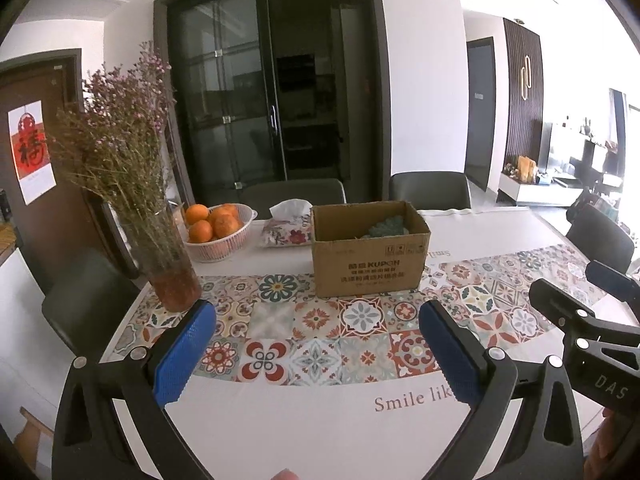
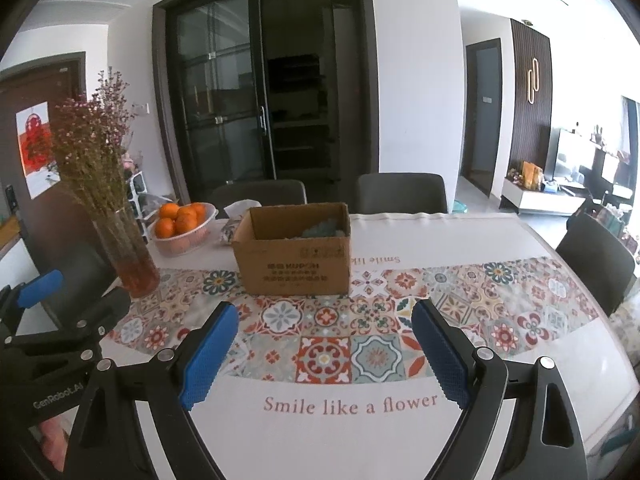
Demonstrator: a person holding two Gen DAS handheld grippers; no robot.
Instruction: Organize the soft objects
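Observation:
An open cardboard box [image 1: 370, 256] [image 2: 294, 258] stands on the patterned tablecloth toward the far side of the table. A greenish soft thing [image 1: 386, 228] [image 2: 320, 229] lies inside it, mostly hidden by the box wall. My left gripper [image 1: 318, 322] hangs open over the near part of the table, nothing between its blue pads. My right gripper [image 2: 324, 322] is also open and empty, level with the left one and to its right. Each gripper shows at the edge of the other's view. Both are well short of the box.
A glass vase of dried flowers [image 1: 164, 264] [image 2: 128, 256] stands at the left. Behind it sit a white basket of oranges [image 1: 218, 232] [image 2: 182, 226] and a floral tissue pouch [image 1: 286, 232]. Dark chairs [image 1: 430, 190] ring the table; a glass sliding door is behind.

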